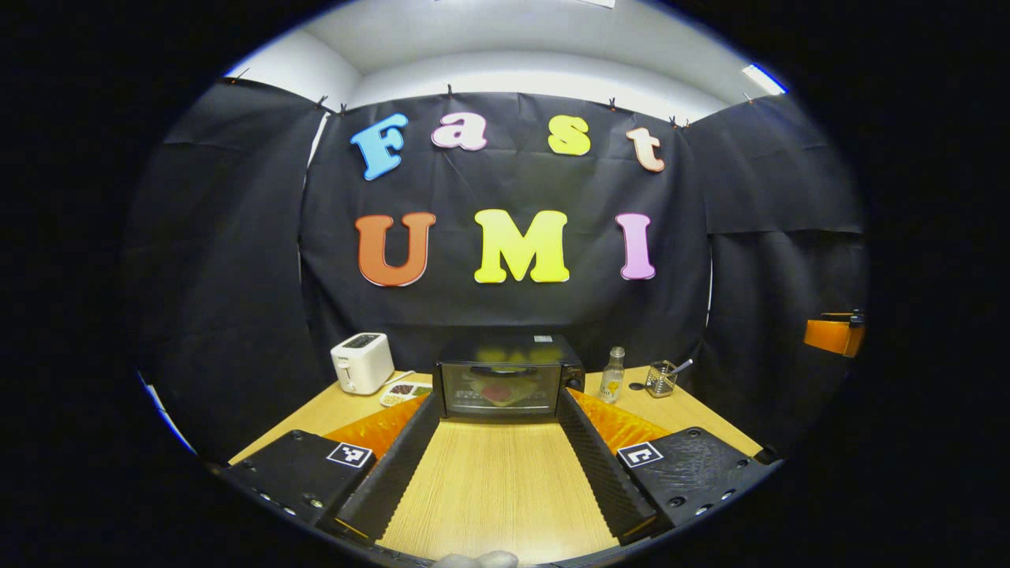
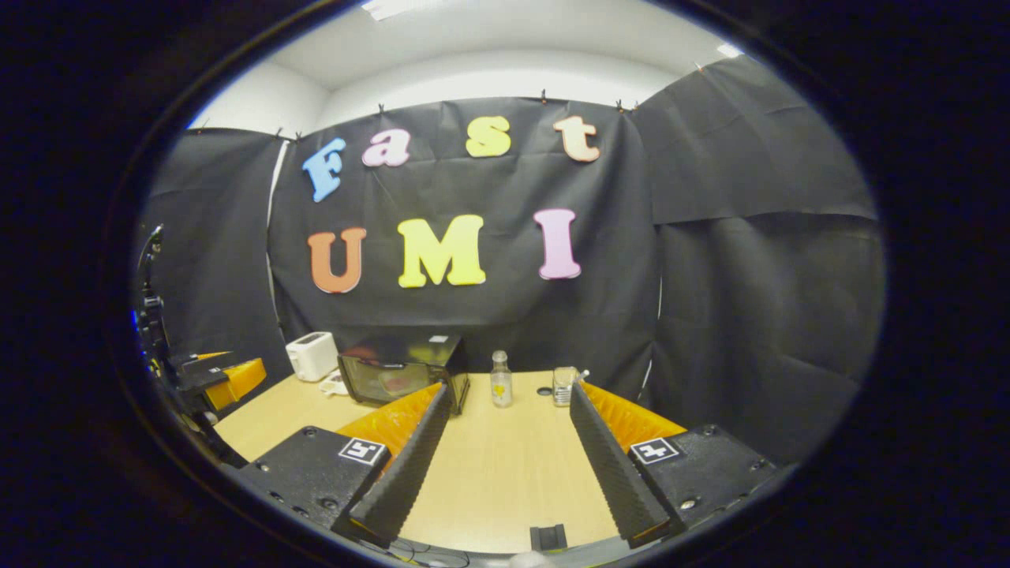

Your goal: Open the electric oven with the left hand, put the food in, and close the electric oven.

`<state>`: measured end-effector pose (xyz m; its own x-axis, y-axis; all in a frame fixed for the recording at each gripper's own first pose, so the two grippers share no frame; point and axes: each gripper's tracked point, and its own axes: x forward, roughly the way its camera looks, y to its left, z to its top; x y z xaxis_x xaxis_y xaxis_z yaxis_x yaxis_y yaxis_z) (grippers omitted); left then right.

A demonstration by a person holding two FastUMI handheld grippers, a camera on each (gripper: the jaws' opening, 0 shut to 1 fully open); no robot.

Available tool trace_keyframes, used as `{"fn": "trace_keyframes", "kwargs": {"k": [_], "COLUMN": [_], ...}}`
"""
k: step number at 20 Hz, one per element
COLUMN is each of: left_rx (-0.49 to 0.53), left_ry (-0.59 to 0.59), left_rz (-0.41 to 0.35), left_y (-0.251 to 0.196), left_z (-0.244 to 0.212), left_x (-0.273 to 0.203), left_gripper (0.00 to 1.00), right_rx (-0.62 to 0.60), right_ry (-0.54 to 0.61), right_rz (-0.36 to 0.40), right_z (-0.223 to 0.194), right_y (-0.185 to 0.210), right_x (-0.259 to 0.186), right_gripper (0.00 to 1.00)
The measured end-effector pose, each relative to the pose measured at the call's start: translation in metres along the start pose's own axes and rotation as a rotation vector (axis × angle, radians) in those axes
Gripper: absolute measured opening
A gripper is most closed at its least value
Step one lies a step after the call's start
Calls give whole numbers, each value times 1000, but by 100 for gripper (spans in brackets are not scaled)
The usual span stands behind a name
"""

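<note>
bright ceiling light, sharp centre, strong fisheye bending at edges, faint glare on oven door (image 1: 500, 388).

The electric oven (image 1: 509, 377), a small black box with a glass door, stands upright at the table's far edge, at twelve o'clock in the left gripper view. Its door is shut. Behind the glass lies the food (image 1: 497, 391), reddish on a pale base, blurred.

Bare table (image 1: 493, 481) up to oven (image 1: 505, 379) — unobstructed
</note>
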<state>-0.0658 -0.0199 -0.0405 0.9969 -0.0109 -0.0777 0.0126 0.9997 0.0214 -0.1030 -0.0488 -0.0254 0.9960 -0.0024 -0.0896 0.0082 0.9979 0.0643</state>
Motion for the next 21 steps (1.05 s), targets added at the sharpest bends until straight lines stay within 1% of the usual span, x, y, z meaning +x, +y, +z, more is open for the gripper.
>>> {"fn": "trace_keyframes", "kwargs": {"k": [5,6,7,8,9,10,11,12,13,14,17,18,19,20,21], "left_rx": [34,34,34,34,31,26,23,23,23,22,19,19,20,22,24], "left_ry": [-44,-44,-46,-49,-56,-61,-66,-63,-60,-56,-34,-31,-29,-29,-30], "left_rz": [6,7,9,11,15,15,14,15,17,20,33,37,35,33,32], "left_y": [-33,-38,-42,-43,-45,-47,-49,-49,-48,-47,-44,-43,-45,-47,-48], "left_z": [17,19,20,23,27,31,32,33,30,28,20,19,19,20,19], "left_x": [-73,-84,-93,-102,-110,-117,-121,-127,-131,-133,-135,-135,-133,-133,-129], "left_gripper": [96,97,100,97,96,96,97,96,96,96,97,100,97,96,97], "right_rx": [0,-4,-10,-18,-24,-30,-35,-37,-36,-33,-29,-27,-27,-26,-25], "right_ry": [-68,-72,-77,-74,-73,-76,-83,-86,-84,-83,-73,-72,-68,-60,-56], "right_rz": [46,50,50,53,59,61,63,66,69,72,80,78,78,78,78], "right_z": [9,7,6,5,3,3,5,5,3,2,-2,-3,-4,-6,-7], "right_y": [-16,-19,-22,-24,-24,-25,-25,-25,-25,-23,-22,-23,-24,-24,-24], "right_x": [-51,-57,-63,-67,-69,-71,-72,-71,-71,-70,-67,-66,-65,-63,-62], "right_gripper": [96,96,98,95,95,98,96,98,96,98,96,96,96,95,98]}}
